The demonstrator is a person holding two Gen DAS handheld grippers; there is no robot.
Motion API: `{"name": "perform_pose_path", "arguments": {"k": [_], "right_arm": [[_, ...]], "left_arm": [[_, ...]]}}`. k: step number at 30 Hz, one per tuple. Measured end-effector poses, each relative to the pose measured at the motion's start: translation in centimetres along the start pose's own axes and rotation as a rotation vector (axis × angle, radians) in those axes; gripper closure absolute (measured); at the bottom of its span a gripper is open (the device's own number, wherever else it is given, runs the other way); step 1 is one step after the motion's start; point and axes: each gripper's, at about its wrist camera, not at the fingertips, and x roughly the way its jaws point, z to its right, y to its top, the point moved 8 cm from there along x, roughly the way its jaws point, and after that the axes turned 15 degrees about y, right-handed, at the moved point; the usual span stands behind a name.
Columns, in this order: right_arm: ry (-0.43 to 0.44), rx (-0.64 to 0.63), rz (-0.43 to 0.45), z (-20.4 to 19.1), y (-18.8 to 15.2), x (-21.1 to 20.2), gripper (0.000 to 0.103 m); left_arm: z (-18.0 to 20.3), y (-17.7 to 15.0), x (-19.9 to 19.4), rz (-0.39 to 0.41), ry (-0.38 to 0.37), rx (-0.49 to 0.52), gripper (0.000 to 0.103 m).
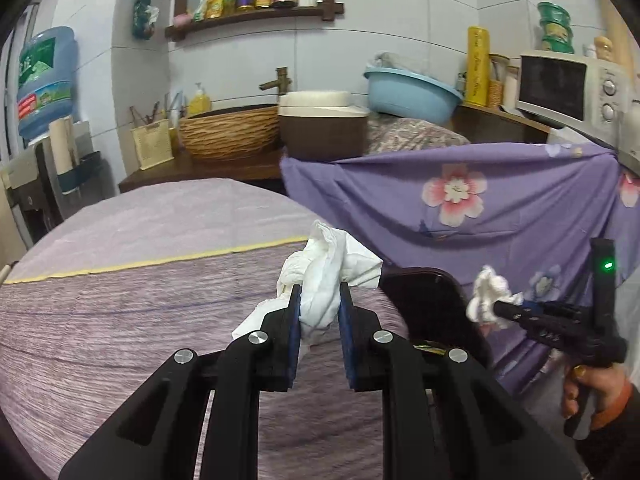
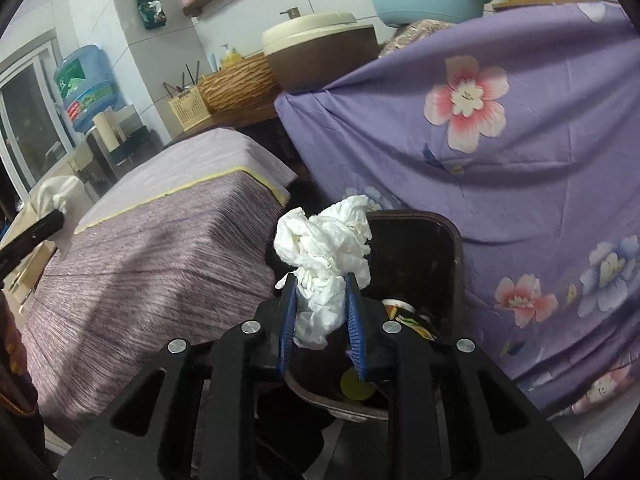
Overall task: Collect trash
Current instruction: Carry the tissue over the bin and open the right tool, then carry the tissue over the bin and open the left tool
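Note:
In the left wrist view my left gripper (image 1: 319,294) is shut on a crumpled white tissue (image 1: 326,268), held above the purple striped table top (image 1: 140,320). To its right stands a dark brown trash bin (image 1: 428,304), and past it my right gripper (image 1: 496,310) carries a second white tissue wad (image 1: 486,290). In the right wrist view my right gripper (image 2: 320,282) is shut on that crumpled tissue (image 2: 324,248), over the near rim of the trash bin (image 2: 420,248). Cups and wrappers (image 2: 404,312) lie inside the bin. At the far left edge, my left gripper (image 2: 60,216) shows with its tissue (image 2: 56,194).
A purple flowered cloth (image 2: 500,160) hangs right behind and beside the bin. A counter at the back holds a wicker basin (image 1: 230,132), a brown pot (image 1: 322,128), a blue basin (image 1: 412,90) and a microwave (image 1: 576,88). A water jug (image 1: 46,80) stands at left. A person's hand (image 1: 592,396) holds the right gripper.

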Motion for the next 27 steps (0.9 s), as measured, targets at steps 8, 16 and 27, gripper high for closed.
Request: {"name": "perform_pose_path", "arguments": {"k": [8, 16, 27], "right_arm": [[-0.043, -0.011, -0.069, 2.1, -3.4, 1.4, 0.079], [-0.062, -0.001, -0.132, 4.1, -5.4, 4.5, 0.078], [-0.084, 0.016, -0.164, 5.9, -6.7, 7.6, 0.038]], "left_arm": [[6.6, -1.0, -0.8, -0.003, -0.083, 0.021, 0.085], [9.6, -2.2, -0.1, -0.028, -0.109, 0.032, 0.085], [11.4, -4.1, 1.7, -0.092, -0.113, 0.046, 0.085]]}}
